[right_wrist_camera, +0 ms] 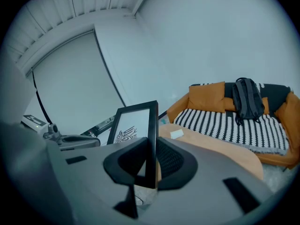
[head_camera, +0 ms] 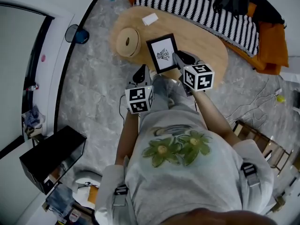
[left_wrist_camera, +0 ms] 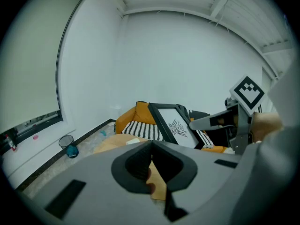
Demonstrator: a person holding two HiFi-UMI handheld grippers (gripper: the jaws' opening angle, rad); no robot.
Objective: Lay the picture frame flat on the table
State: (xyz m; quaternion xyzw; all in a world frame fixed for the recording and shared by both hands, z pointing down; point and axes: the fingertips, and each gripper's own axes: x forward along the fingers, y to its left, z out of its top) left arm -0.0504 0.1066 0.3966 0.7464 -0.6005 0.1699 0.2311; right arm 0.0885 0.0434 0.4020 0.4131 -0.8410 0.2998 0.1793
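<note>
Floor: grey and marbled; the desk, the sofa and a black box were seen standing on it.
Sofa: orange, covered with a black-and-white striped blanket, and set just behind the desk.
Desk: a low, rounded wooden top, seen from above in the head view.
Black box: placed on the floor at the left, well apart from the desk.
Backpack: dark, propped upright against the back of the sofa.
Picture frame: black-rimmed, with a white sheet and a dark drawing. It was held over the near part of the desk, raised on edge and leaning, not lying flat. Whether its lower edge touched the desk could not be told.
Right tongs: clamped on one side rim of the picture frame, which was seen edge-on between the two pads.
Left tongs: closed together with nothing gripped, held near the front edge of the desk, beside the picture frame but apart from it.
Round wooden piece: laid on the left part of the desk, near the picture frame.
Bin: dark, with something blue in it, set on the floor by the wall.
Slip of paper: white, laid flat on the far part of the desk.
</note>
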